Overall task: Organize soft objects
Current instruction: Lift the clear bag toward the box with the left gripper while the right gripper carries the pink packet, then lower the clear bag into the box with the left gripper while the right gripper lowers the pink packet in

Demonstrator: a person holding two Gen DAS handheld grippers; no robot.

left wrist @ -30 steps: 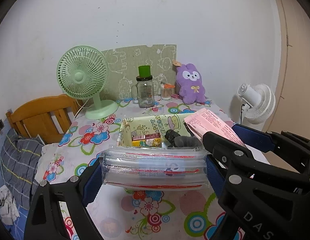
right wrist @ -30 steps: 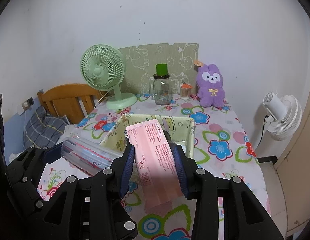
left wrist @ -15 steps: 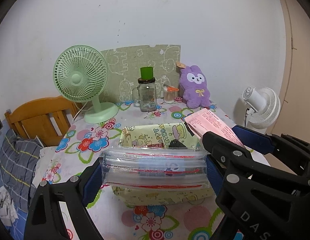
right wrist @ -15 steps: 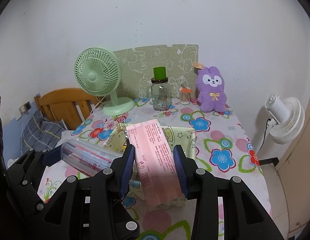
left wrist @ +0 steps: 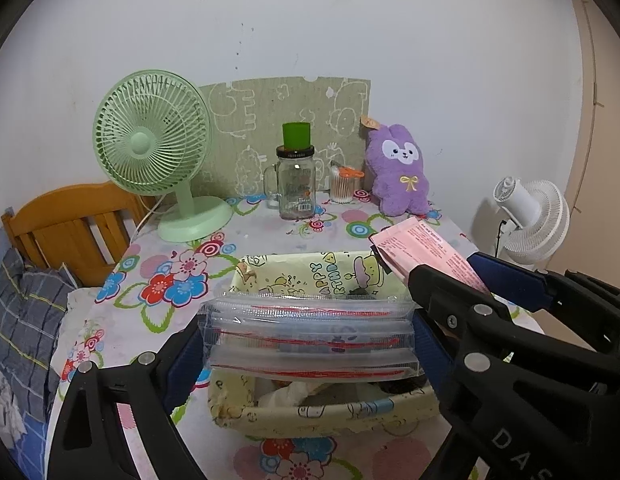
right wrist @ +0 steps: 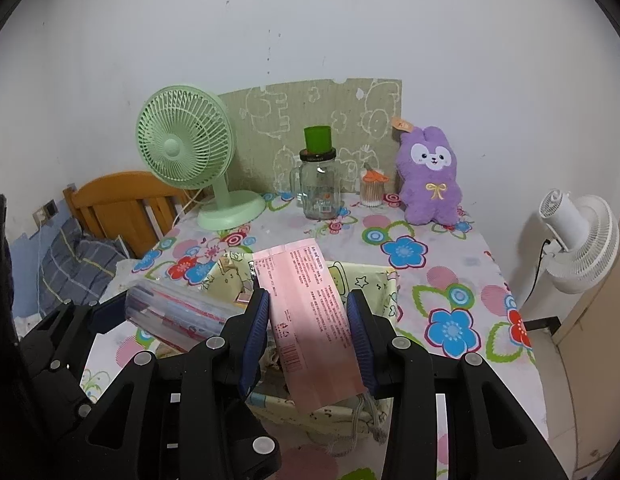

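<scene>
My left gripper [left wrist: 305, 340] is shut on a stack of clear zip bags with red seals [left wrist: 310, 334], held over the yellow printed fabric basket [left wrist: 310, 412]. My right gripper [right wrist: 307, 320] is shut on a flat pink packet [right wrist: 310, 312], also above the basket [right wrist: 374, 280]. The pink packet shows at the right in the left wrist view [left wrist: 426, 248], and the zip bags show at the left in the right wrist view [right wrist: 177, 314]. Dark items lie inside the basket, mostly hidden.
On the floral tablecloth [right wrist: 430, 256] stand a green desk fan [left wrist: 161, 152], a glass jar with green lid [left wrist: 295, 184], a cotton swab jar [left wrist: 344, 186] and a purple plush rabbit [left wrist: 402, 172]. A wooden chair [left wrist: 69, 224] stands left, a white fan [left wrist: 530, 220] right.
Both grippers have moved forward over the basket with their loads; the basket now lies under them and nearer the bottom of the views.
</scene>
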